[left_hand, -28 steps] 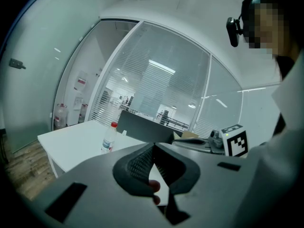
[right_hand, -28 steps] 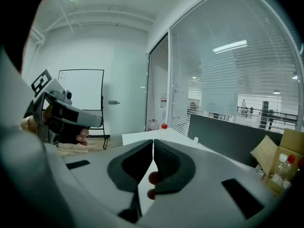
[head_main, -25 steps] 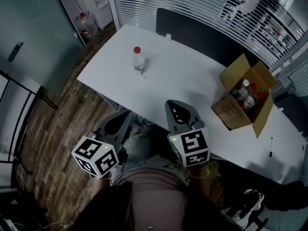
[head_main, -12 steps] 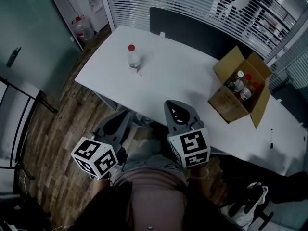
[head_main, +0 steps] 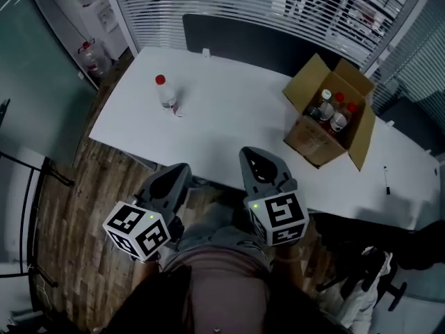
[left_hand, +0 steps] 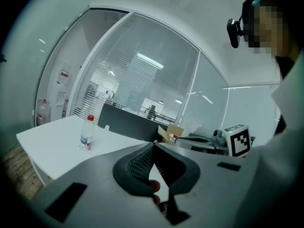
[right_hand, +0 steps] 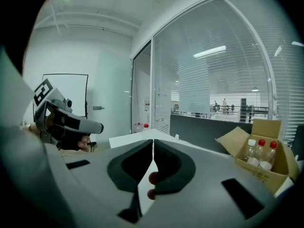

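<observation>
I hold both grippers close to my body, short of the white table [head_main: 236,110]. My left gripper [head_main: 179,170] has its jaws shut with nothing between them, and the same shows in its own view [left_hand: 153,145]. My right gripper [head_main: 254,157] is also shut and empty, tips closed together [right_hand: 152,142]. A clear plastic bottle with a red cap [head_main: 165,94] stands alone on the table's left part [left_hand: 86,133]. An open cardboard box [head_main: 327,113] with several capped bottles inside sits on the table's right part [right_hand: 263,151].
A dark panel [head_main: 236,40] runs along the table's far edge, with window blinds behind it. A pen [head_main: 386,179] lies on the table's right end. Wooden floor [head_main: 76,207] spreads to the left, with a water jug [head_main: 89,54] by the wall.
The view has swung right: the bottle and box moved left in the head view, and the box now shows in the right gripper view. Both grippers stay shut and held close.
</observation>
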{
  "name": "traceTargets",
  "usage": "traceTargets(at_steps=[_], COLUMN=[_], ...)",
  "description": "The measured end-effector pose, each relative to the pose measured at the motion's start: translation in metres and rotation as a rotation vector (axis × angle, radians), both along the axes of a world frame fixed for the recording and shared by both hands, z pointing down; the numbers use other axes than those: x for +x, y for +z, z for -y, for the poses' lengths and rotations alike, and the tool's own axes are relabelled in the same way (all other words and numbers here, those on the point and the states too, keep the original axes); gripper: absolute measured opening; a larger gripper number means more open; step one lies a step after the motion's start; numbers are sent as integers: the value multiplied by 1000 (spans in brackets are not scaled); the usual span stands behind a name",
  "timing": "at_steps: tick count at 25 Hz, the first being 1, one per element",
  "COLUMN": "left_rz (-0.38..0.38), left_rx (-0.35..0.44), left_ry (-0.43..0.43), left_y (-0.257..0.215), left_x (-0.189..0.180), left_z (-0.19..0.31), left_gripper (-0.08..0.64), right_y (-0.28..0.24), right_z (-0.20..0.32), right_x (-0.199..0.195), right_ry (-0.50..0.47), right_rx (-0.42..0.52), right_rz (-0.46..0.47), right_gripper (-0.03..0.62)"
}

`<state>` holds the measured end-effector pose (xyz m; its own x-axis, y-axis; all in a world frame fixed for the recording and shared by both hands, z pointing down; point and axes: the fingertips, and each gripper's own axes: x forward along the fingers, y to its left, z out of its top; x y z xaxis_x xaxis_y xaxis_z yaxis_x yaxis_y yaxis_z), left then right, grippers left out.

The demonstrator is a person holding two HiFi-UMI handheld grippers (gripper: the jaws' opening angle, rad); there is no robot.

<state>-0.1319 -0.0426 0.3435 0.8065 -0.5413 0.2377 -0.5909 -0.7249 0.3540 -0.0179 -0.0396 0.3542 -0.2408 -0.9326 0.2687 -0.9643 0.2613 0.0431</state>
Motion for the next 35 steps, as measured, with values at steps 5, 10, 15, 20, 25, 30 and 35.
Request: traceTargets(at_steps=[5,10,15,20,25,30,35], left_rz=[-21,-22,-17,-18,-39,-30,-27], left_rx=[3,-2,-23,-37,-44,-43,-60], left_ry=[106,211,342,438,528,587,604], left_y=[8,3,-5,-11,-5,-7,-3], left_x=[41,90,142,181,217,244,257], left_z=[16,40,55,60,65,68,75], left_gripper=[9,9,9,9,9,9,9], right_y=[-8,-8,-14,-19,-16,-15,-13], right_z=[4,13,13,10,5,4,6], right_x=[47,96,141,173,201,221,234], right_ry=[115,217,341,424,501,554,584], right_rx=[23,12,-8,-18,-26,-20,-25], right_rz=[17,23,20,18,11,7,15], right_gripper=[29,29,29,30,31,31,31])
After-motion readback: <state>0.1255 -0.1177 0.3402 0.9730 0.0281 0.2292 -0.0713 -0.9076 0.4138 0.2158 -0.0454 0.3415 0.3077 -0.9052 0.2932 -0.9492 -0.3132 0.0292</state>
